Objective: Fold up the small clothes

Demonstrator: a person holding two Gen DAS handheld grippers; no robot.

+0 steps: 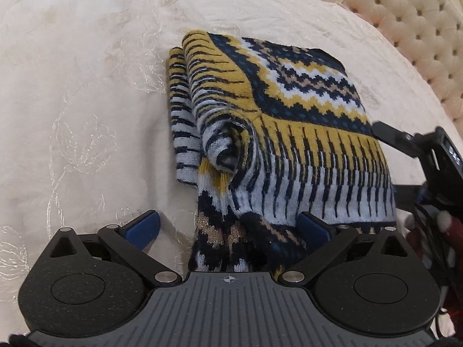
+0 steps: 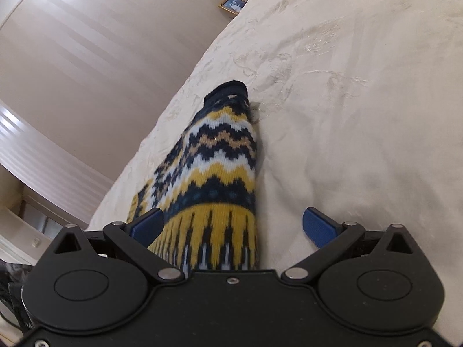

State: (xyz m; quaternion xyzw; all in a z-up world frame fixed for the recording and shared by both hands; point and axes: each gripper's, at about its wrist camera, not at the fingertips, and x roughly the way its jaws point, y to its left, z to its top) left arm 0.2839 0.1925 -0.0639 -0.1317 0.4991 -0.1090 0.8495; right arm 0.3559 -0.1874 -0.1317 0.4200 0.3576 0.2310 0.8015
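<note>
Cream embroidered bed (image 1: 86, 101) spread widest under me, patterned knit sweater (image 1: 277, 121) lay folded on it near the tufted headboard (image 1: 419, 29), my left gripper (image 1: 228, 231) jaws spread apart around its near edge, my right gripper (image 2: 234, 225) jaws likewise wide over its side.

No words, brands or numbers can be read in either view. One sign is seen: a small white crosshair mark, a circle crossed by two lines, printed on the ribbed grey plastic body of the left gripper (image 1: 228, 225), at the middle of that body's front edge. On the black device (image 1: 451, 150) seen at the right edge of the left wrist view, pale marks are shown, but they are too blurred to be read.
</note>
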